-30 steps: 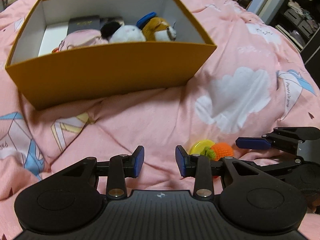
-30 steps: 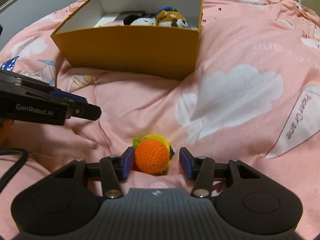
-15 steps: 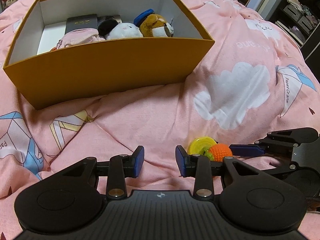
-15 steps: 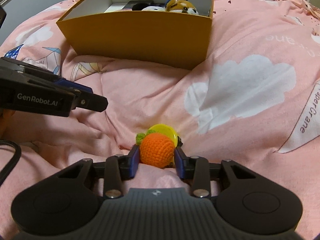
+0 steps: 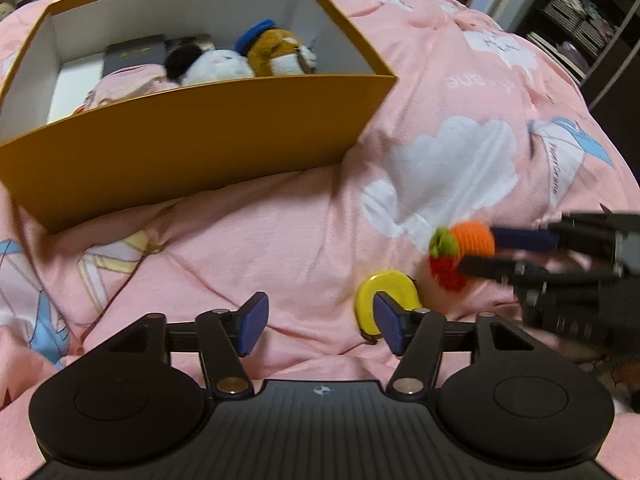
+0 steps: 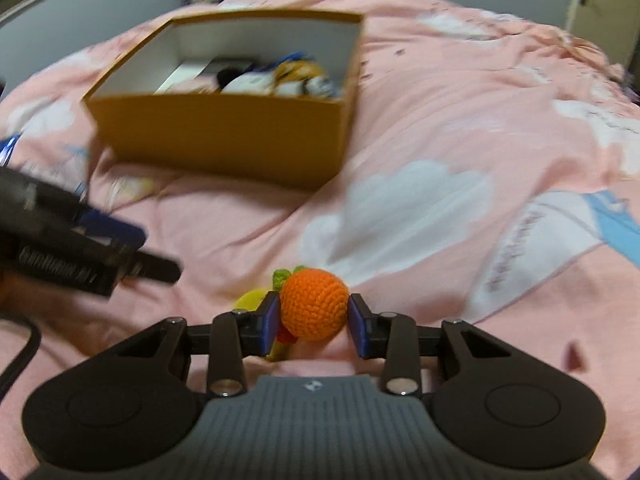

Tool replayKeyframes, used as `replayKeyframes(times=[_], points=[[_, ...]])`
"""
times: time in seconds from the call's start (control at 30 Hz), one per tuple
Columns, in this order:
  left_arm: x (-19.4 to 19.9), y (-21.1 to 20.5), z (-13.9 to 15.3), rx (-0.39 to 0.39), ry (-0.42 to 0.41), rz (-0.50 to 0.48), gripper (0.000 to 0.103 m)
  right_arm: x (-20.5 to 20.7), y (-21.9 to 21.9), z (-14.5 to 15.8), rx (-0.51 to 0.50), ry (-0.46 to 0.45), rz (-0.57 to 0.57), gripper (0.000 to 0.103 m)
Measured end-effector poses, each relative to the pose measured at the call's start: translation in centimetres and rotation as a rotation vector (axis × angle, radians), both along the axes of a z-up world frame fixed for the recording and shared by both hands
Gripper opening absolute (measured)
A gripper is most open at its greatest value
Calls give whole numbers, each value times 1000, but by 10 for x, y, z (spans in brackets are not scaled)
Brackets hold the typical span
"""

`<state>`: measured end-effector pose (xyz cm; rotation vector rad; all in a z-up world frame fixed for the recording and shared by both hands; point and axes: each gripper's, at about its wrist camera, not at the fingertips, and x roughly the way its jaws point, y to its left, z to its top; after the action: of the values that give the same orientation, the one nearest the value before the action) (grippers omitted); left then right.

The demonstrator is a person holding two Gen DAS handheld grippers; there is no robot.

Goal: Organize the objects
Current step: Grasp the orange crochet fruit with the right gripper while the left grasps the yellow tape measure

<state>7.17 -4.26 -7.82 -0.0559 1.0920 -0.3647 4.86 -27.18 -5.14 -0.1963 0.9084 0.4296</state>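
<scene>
My right gripper (image 6: 313, 326) is shut on an orange crocheted ball (image 6: 314, 304) with green leaves and a red crocheted piece hanging under it. It holds the ball a little above the pink bedspread. In the left wrist view the ball (image 5: 474, 238) sits between the right gripper's fingers at the right. A yellow disc (image 5: 386, 294) lies on the bedspread beside my left gripper's right finger. My left gripper (image 5: 318, 330) is open and empty, low over the bedspread. The mustard box (image 5: 192, 144) stands ahead, open-topped.
The box (image 6: 224, 140) holds plush toys (image 5: 248, 60), a dark flat case (image 5: 132, 56) and a pink item. The bedspread (image 5: 280, 240) is soft and creased. Dark shelves (image 5: 592, 20) stand at the far right. My left gripper (image 6: 80, 240) shows at the left of the right wrist view.
My right gripper closed on the orange ball and lifted it off the bedspread, away from the yellow disc. My left gripper has opened wider.
</scene>
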Motion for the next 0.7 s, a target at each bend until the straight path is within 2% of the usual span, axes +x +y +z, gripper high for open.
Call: replayKeyframes(times=[0.07, 0.17, 0.23, 0.3, 0.43, 0.57, 0.7], points=[[1, -6, 0, 8, -4, -30, 79, 3, -8, 0, 16, 1, -20, 39], [3, -17, 1, 29, -16, -83, 81, 4, -15, 1, 29, -9, -33, 38], [5, -26, 0, 29, -19, -124, 81, 3, -20, 5, 21, -39, -54, 30], [7, -37, -4, 18, -9, -189, 81, 4, -30, 6, 22, -56, -86, 26], [10, -60, -16, 14, 3, -300, 81, 9, -51, -2, 111, 4, -129, 25], [15, -73, -31, 69, 24, -309, 80, 11, -53, -9, 137, 23, -123, 27], [23, -74, -45, 53, 91, -268, 75, 11, -51, -13, 130, 25, -109, 29]])
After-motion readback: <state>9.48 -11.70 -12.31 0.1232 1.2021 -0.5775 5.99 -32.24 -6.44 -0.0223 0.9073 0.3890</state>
